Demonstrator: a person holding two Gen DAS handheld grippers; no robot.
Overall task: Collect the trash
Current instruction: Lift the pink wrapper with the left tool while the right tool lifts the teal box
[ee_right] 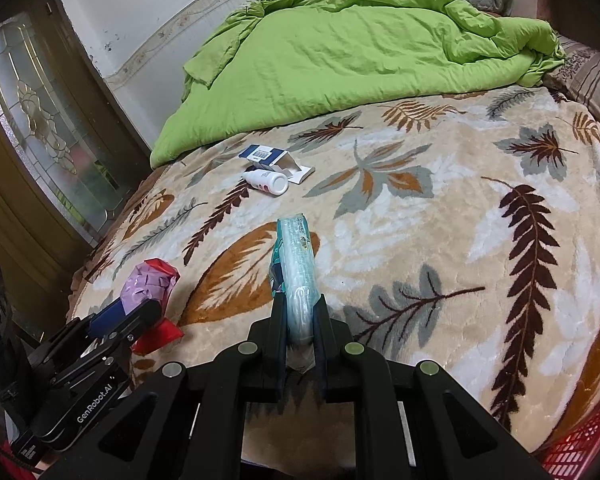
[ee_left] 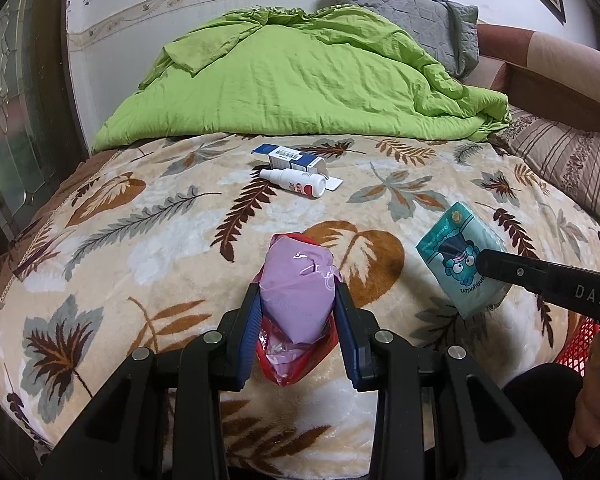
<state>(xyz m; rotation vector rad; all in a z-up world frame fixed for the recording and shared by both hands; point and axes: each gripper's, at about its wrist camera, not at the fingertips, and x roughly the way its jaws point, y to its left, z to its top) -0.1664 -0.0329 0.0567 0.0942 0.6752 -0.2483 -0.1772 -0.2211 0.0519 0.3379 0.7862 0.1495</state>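
The left gripper (ee_left: 298, 308) is clamped on a crumpled lilac plastic packet with a red foil edge (ee_left: 296, 300). Its blue-padded fingers (ee_left: 249, 340) press on the packet's two sides, and the packet juts forward past the fingertips, its red end hanging back between the jaws above the beige plush blanket printed with brown and grey leaves (ee_left: 140, 240). In the right wrist view the same gripper (ee_right: 140, 312) and packet (ee_right: 150, 284) sit low at the left of the right gripper.

The right gripper (ee_right: 298, 320) is closed on a flat teal plastic tissue pack with a cartoon face (ee_right: 296, 272), held edge-on between its black fingers (ee_right: 278, 332), so that the pack stands out straight ahead of the jaws over the blanket (ee_right: 420, 220). From the left wrist view the pack (ee_left: 460, 260) shows its printed face, to the right of the lilac packet and apart from it, with one black finger of the right gripper (ee_left: 496, 268) lying across it.

Well ahead of both grippers, lying on the blanket, are a small white plastic spray bottle with a red label (ee_left: 294, 183) on its side and, just behind it, an open white and blue cardboard box (ee_left: 288, 158); the two look to be touching. Beyond them a rumpled lime-green quilt (ee_left: 300, 80) is heaped across the bed. A red plastic mesh basket (ee_left: 580, 344) shows at the edge of the picture below the right gripper, partly hidden by a hand (ee_left: 592, 400).
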